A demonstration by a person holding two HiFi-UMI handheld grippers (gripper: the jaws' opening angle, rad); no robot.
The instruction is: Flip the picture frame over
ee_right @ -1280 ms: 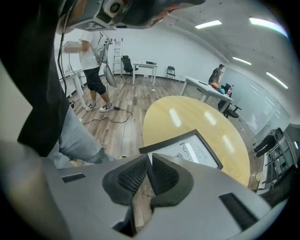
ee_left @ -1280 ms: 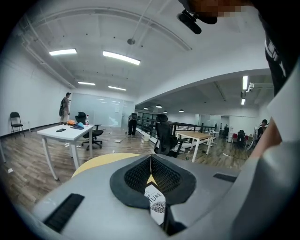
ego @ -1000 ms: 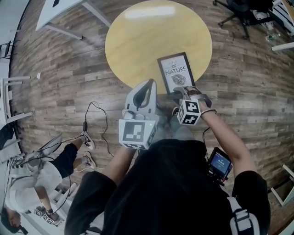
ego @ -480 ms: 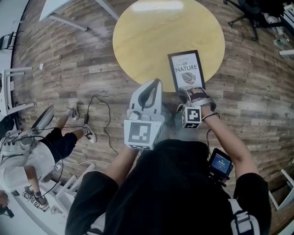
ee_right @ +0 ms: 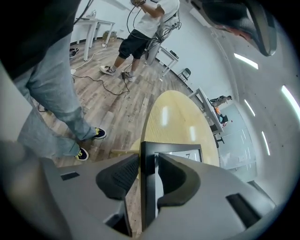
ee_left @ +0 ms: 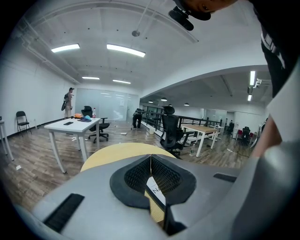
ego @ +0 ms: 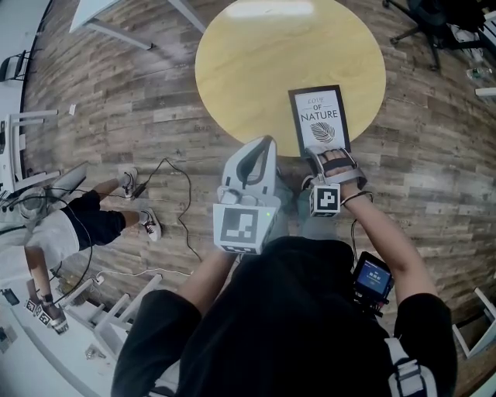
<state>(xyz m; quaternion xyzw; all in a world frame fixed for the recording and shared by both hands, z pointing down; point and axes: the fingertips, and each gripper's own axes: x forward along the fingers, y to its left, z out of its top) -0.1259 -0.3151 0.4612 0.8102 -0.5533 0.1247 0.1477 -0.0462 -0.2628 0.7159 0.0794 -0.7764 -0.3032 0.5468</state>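
The black picture frame (ego: 319, 120) lies face up, its leaf print showing, at the near right rim of the round yellow table (ego: 263, 54), its near end at the rim. My right gripper (ego: 329, 157) is at that near end. In the right gripper view the frame's edge (ee_right: 149, 187) stands between the closing jaws of the right gripper (ee_right: 149, 164), with a thin gap on the right side. My left gripper (ego: 260, 147) hovers left of the frame by the table's rim, shut and holding nothing. The pads (ee_left: 151, 161) meet, and the frame (ee_left: 154, 191) shows below them.
A person (ego: 46, 240) stands on the wooden floor at the left, with a cable (ego: 167, 201) trailing toward me. A white table (ego: 101, 12) is at the top left and an office chair (ego: 411, 23) at the top right. My own legs (ee_right: 56, 108) are beside the table.
My right gripper has rolled and sunk a little at the frame's near end. The left gripper has shifted only slightly. The person at the left has moved.
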